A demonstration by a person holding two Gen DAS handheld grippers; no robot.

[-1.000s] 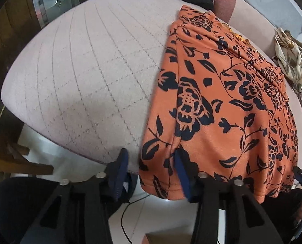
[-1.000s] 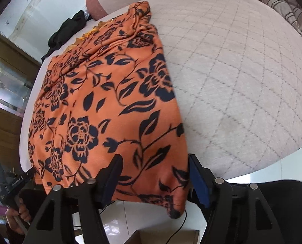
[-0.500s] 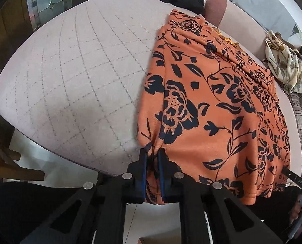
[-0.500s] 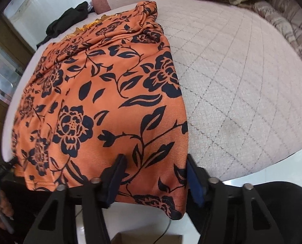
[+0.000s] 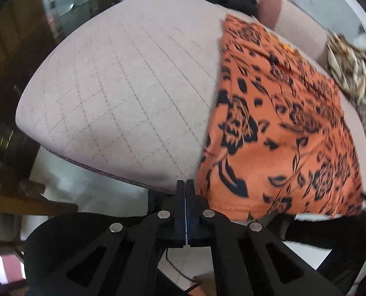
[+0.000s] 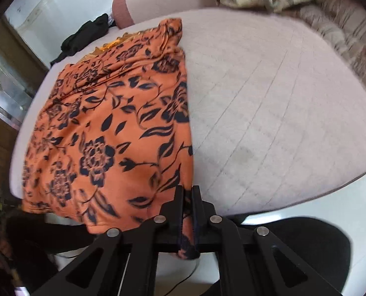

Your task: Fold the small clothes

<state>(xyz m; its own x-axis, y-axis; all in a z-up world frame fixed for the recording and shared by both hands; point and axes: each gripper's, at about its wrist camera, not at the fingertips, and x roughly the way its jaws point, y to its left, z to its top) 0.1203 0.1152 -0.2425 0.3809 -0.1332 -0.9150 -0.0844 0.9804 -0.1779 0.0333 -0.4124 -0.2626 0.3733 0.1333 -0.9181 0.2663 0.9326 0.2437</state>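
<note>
While the orange garment (image 6: 113, 133), printed with black flowers, lies spread ahead of both grippers on the quilted cushion (image 5: 123, 103), right gripper (image 6: 188, 192) fingers clamp its near hem corner; left gripper (image 5: 185, 185) fingers are pressed together, cloth just right of them.

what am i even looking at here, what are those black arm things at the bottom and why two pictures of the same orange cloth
Those black parts are two hand-held claws, one in each of a person's hands, each with a fisheye camera looking along its fingers. One picture comes from the left claw, the other from the right claw. An orange cloth with dark flowers lies on a pale quilted cushion. The right claw is shut on the cloth's near edge. The left claw is shut at the cloth's near corner, but no fabric shows between its fingers.
</note>
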